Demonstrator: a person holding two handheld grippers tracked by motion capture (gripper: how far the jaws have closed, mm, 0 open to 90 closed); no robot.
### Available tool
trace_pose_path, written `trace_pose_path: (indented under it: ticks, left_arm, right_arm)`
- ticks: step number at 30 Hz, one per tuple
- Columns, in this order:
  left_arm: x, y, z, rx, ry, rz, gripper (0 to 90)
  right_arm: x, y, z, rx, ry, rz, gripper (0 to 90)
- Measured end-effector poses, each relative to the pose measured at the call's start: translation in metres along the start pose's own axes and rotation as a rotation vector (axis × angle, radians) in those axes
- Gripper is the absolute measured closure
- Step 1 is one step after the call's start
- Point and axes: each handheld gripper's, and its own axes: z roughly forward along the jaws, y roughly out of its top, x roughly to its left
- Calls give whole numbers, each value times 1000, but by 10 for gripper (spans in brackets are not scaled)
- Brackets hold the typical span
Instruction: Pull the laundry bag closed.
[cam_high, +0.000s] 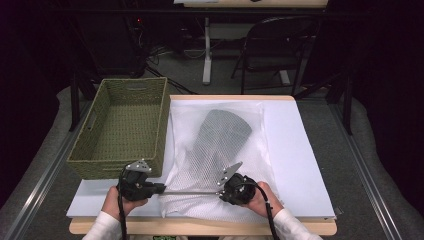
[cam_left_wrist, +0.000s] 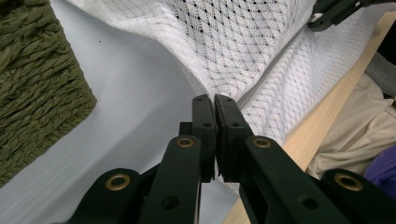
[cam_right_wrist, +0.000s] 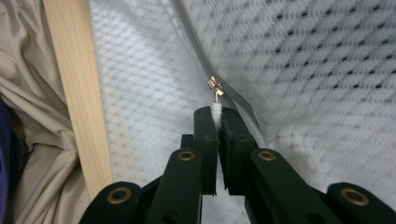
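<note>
A white mesh laundry bag (cam_high: 220, 150) lies on the white table top with a grey garment (cam_high: 220, 132) inside it. Its grey zipper (cam_high: 192, 193) runs taut along the near edge between my two grippers. My left gripper (cam_high: 161, 188) is shut on the bag's left corner (cam_left_wrist: 219, 93) at the zipper's end. My right gripper (cam_high: 222, 192) is shut on the white zipper pull tab (cam_right_wrist: 215, 108), just below the metal slider (cam_right_wrist: 215, 86). In the left gripper view the right gripper (cam_left_wrist: 327, 14) shows at the top right along the zipper (cam_left_wrist: 275, 65).
A green woven basket (cam_high: 125, 125) stands empty at the table's left, touching the bag's left side. The wooden table edge (cam_high: 200, 227) runs right in front of the person. A folding chair (cam_high: 275, 45) and a desk leg stand beyond the table.
</note>
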Motion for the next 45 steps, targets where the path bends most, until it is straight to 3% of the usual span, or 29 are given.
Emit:
trace_pose_path:
  ticks: [45]
  left_arm:
    - [6, -4, -2, -4, 12, -18, 879]
  right_arm:
    - [-22, -65, -45, 40, -125, 128, 867]
